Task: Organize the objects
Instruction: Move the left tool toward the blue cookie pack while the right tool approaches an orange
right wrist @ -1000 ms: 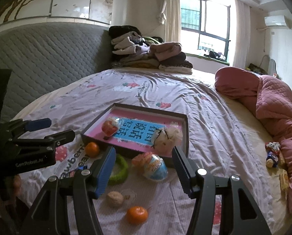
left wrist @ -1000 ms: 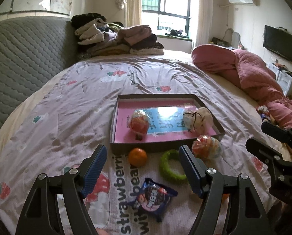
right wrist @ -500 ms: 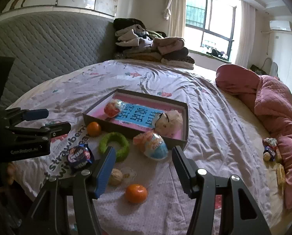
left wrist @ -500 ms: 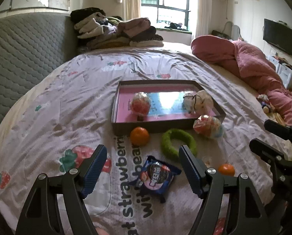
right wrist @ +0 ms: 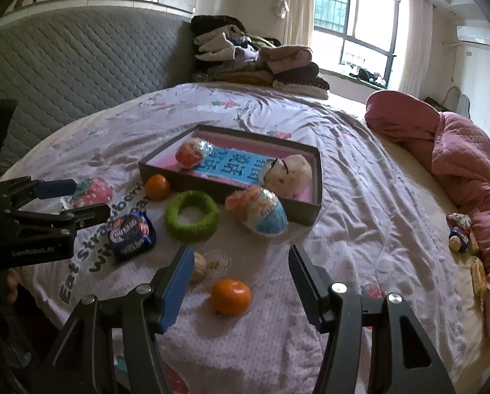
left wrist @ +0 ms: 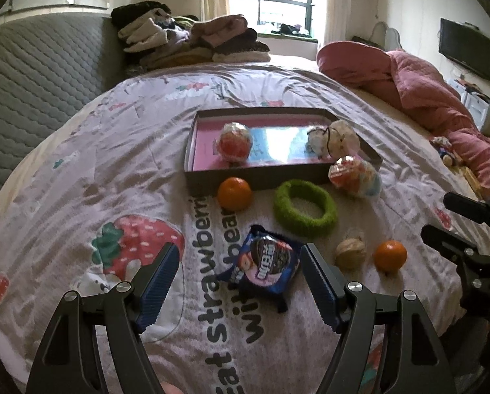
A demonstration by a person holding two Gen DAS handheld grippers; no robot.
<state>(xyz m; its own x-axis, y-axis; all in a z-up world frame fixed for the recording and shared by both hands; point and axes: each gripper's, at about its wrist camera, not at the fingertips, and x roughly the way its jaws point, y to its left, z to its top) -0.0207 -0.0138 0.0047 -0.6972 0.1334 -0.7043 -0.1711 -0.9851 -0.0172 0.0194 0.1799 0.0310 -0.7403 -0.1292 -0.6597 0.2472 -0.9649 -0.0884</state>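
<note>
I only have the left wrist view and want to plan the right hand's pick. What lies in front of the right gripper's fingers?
Observer: In the right wrist view, a round orange mandarin lies on the bedspread, framed between the open fingers of the right gripper. Nothing is gripped.
Operator: Anything crowding it?
Observer: A tan walnut-like ball lies beside it, partly hidden behind that gripper's blue-padded finger.
Operator: Glare hides the tray floor for me.
Observer: From here the dark shallow cardboard tray shows a blue panel with printed characters, free of glare.
</note>
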